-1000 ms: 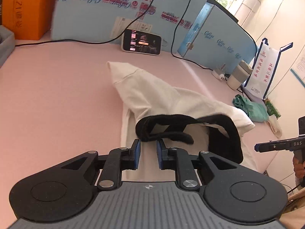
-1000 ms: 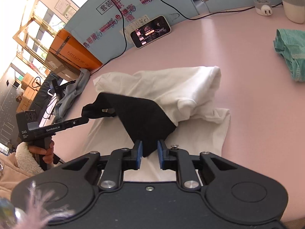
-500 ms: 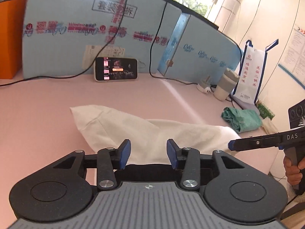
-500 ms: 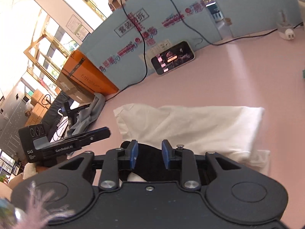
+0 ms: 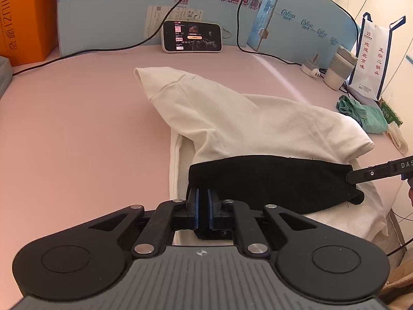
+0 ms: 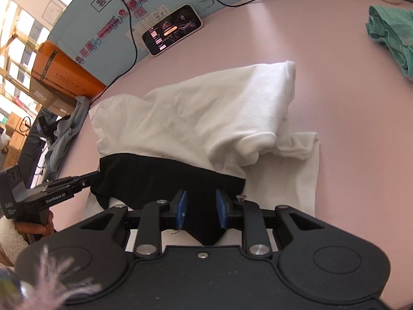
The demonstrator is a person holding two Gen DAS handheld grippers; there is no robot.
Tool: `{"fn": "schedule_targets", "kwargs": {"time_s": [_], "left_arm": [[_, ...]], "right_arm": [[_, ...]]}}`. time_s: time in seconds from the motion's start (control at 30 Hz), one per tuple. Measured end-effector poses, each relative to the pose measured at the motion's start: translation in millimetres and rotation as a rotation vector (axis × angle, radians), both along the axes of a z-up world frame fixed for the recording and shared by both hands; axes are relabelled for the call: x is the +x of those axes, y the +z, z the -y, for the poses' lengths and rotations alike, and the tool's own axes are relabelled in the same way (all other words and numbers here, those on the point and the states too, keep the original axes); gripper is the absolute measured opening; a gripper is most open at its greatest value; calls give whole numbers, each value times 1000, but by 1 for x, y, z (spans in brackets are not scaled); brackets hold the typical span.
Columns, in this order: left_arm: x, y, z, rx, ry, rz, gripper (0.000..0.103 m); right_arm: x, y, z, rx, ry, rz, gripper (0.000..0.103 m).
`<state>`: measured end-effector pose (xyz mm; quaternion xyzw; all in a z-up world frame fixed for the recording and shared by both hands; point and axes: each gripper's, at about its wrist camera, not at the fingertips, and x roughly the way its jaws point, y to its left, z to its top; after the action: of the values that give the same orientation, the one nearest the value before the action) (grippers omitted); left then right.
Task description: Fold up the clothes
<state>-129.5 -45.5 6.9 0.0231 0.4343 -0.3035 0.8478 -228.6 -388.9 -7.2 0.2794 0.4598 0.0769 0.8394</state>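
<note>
A black garment is stretched flat across the near part of a crumpled white garment on the pink table. My left gripper pinches its left end, jaws nearly together and still closing. From the right wrist view the black garment runs from the left gripper to my right gripper. The right jaws are closing, with bunched black cloth filling the gap between the blue pads. The right gripper shows at the garment's right end, over the white garment.
A lit phone leans on blue panels at the back, with cables trailing. An orange box stands far left. A cup, a white bag and a green cloth sit right. A person's hand grips the left tool.
The black garment, a slack loop above the white one a second ago, now lies pulled out straight across it. Both grippers have dipped toward the table.
</note>
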Motion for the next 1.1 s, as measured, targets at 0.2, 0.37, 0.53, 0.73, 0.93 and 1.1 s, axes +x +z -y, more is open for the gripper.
{"fn": "schedule_targets", "kwargs": {"time_s": [0.2, 0.37, 0.53, 0.73, 0.93, 1.1], "left_arm": [[-22, 26, -12, 0, -29, 32, 44], [-51, 33, -39, -23, 20, -63, 49], [-62, 19, -61, -95, 142, -188, 50], [-70, 0, -80, -227, 221, -345, 46], [-75, -12, -84, -296, 256, -425, 41], [-77, -22, -82, -352, 270, -518, 23]], "right_arm": [[-29, 25, 10, 36, -57, 56, 33], [-87, 45, 29, -12, -100, 63, 50], [-133, 24, 45, 64, -226, 11, 51], [-160, -13, 46, 214, -342, -27, 52], [-166, -42, 50, 368, -446, -40, 53], [-167, -48, 49, 370, -473, -51, 50]]}}
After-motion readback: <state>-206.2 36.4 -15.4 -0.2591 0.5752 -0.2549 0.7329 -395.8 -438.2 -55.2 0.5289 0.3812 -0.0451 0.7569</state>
